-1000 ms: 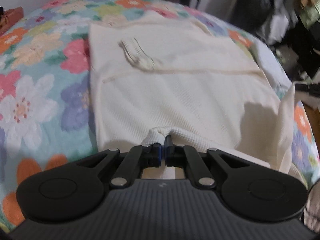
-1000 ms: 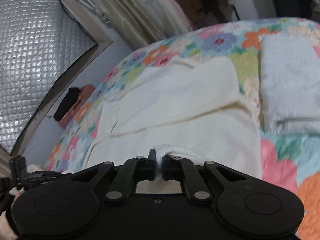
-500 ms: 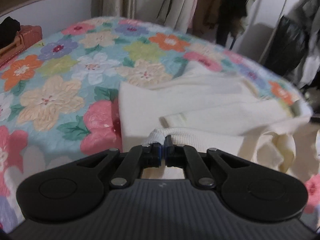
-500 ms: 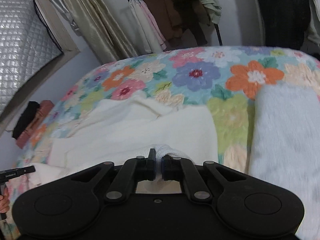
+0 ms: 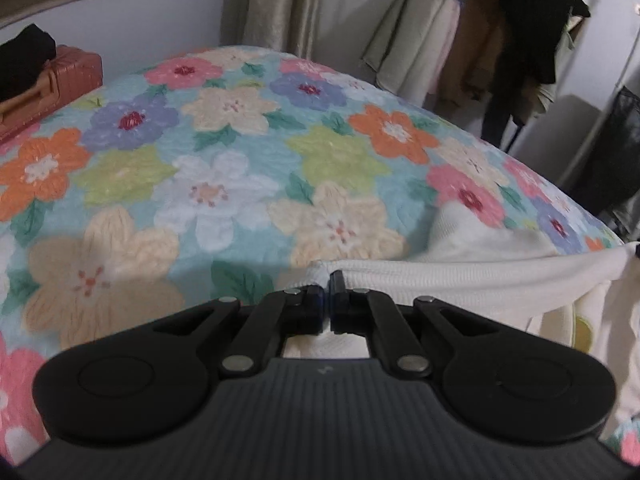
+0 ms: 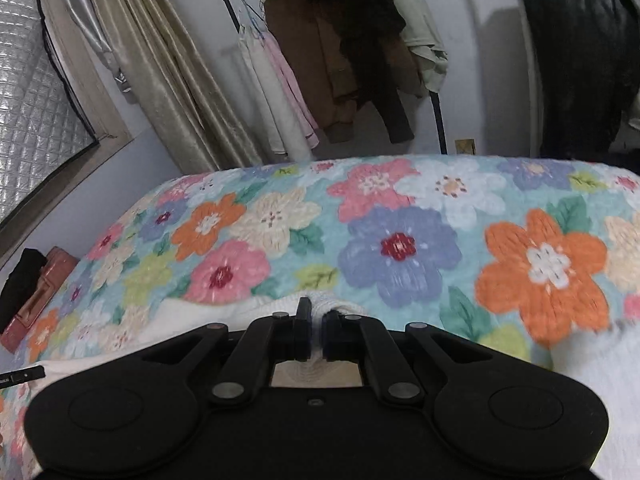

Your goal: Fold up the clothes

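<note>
Low in both frames, the left gripper (image 5: 327,297) and right gripper (image 6: 314,327) pinch their fingers closed on the cream knit garment's (image 5: 460,276) edge, stretched above the floral quilt (image 5: 224,168); uneven pulling could skew the fold. Beyond, a clothes rack (image 6: 336,60).

Both wrist fisheyes are riding low and close over the floral quilt (image 5: 224,184) (image 6: 400,248), each looking forward along its own fingers across the bed toward the curtain (image 5: 276,4) (image 6: 160,72) and clothes rack (image 5: 500,36) (image 6: 340,60), sharing these and the brown suitcase (image 5: 60,76) (image 6: 36,296).
</note>
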`<state>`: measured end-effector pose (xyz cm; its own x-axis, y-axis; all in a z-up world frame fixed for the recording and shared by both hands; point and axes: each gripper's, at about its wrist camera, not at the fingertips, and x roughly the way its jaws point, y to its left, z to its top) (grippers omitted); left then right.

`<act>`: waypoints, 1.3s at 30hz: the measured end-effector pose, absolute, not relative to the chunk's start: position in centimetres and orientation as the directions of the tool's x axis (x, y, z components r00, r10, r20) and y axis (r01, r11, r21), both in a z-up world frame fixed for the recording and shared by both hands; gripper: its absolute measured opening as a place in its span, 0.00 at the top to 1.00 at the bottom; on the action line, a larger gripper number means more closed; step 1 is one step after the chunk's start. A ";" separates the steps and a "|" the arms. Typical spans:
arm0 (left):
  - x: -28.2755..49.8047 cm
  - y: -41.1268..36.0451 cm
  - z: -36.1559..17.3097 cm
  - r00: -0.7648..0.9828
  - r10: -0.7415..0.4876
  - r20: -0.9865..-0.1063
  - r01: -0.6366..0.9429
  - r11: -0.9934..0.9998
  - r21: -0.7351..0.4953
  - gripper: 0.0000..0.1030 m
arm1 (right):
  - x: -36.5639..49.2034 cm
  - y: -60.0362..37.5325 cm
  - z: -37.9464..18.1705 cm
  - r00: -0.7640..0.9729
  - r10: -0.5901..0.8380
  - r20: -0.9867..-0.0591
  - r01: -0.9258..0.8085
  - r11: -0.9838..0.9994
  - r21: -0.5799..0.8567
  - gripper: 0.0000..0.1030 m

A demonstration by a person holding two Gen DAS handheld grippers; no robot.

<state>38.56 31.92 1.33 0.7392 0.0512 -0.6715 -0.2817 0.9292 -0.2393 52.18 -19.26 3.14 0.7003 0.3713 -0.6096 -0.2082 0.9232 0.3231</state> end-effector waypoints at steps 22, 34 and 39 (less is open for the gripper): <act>36.1 29.9 -1.5 0.753 -0.008 -0.658 -0.193 0.953 -0.232 0.45 | 44.7 -14.6 -3.9 0.610 0.463 -0.643 -0.351 0.885 0.305 0.52; 42.0 22.9 -6.0 0.608 -0.223 -0.762 -0.022 0.955 -0.296 0.47 | 46.3 -2.8 -8.1 0.488 0.490 -0.722 -0.527 0.825 0.203 0.52; 48.1 24.5 -5.6 0.645 -0.120 -0.755 -0.149 0.949 -0.278 0.64 | 51.1 0.2 -7.3 0.584 0.424 -0.692 -0.502 0.859 0.102 0.53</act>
